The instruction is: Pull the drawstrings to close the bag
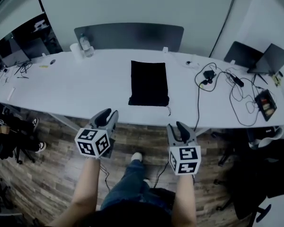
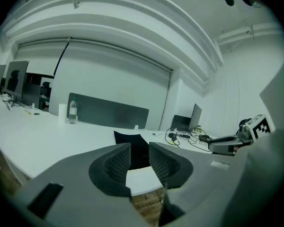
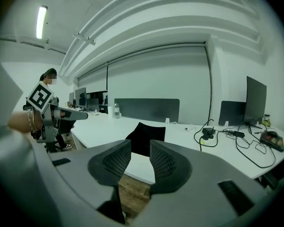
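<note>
A flat black drawstring bag point(image 1: 149, 83) lies on the long white table point(image 1: 75, 86), its mouth toward the near edge, with a thin string end point(image 1: 169, 110) trailing at its near right corner. Both grippers hover over the wooden floor, short of the table's near edge. My left gripper point(image 1: 109, 113) sits left of the bag and is open with nothing between its jaws. My right gripper point(image 1: 176, 126) sits right of the bag, also open and holding nothing. The left gripper view frames the bag point(image 2: 132, 140) beyond my left gripper point(image 2: 139, 151). The right gripper view frames the bag point(image 3: 146, 135) beyond my right gripper point(image 3: 140, 151).
A water bottle point(image 1: 86, 45) and a white roll point(image 1: 75, 51) stand at the table's far left. Black cables and a charger point(image 1: 213, 77) sprawl right of the bag, near two laptops point(image 1: 260, 58). A dark divider panel point(image 1: 130, 34) lines the far edge. Monitors point(image 1: 26, 41) fill the far left.
</note>
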`<state>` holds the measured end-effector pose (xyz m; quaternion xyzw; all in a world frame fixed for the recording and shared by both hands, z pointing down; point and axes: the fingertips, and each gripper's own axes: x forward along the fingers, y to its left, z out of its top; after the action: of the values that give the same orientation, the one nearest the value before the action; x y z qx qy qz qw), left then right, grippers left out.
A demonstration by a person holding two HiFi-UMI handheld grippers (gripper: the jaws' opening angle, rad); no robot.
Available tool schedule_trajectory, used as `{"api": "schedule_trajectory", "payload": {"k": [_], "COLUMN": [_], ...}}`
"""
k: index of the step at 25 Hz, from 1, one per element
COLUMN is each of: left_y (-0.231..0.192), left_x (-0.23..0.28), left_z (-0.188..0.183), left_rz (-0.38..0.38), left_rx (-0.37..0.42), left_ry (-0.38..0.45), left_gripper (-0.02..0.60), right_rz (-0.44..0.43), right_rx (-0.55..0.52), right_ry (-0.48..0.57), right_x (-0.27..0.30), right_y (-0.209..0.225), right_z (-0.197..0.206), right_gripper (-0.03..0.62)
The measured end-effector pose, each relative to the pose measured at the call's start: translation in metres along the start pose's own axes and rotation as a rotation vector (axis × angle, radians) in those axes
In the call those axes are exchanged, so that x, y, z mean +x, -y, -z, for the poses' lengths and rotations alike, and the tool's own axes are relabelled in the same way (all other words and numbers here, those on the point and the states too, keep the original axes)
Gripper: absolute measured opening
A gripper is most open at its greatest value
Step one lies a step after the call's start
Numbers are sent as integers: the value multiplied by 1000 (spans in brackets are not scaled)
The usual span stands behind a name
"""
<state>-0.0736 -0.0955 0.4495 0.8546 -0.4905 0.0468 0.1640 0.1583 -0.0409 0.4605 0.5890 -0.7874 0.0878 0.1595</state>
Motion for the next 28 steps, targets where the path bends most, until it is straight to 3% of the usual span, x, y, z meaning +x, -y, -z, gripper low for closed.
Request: {"api": "schedule_trajectory", "payload": {"k": [9, 20, 28], "left_y": [-52, -88, -92], "left_x": [99, 191, 215], "left_z": [35, 87, 125], "left_rz": [38, 114, 83], "left_rx": [-127, -390, -426], "left_ry": [-177, -387, -555], "left_gripper": [124, 149, 150], "right_rz": [16, 25, 5], "right_rx": [52, 111, 104], "right_ry": [-173, -374, -485], "right_x": [95, 164, 181], "right_y": [37, 56, 59], "right_z": [42, 89, 114], "right_gripper": [114, 137, 153]}}
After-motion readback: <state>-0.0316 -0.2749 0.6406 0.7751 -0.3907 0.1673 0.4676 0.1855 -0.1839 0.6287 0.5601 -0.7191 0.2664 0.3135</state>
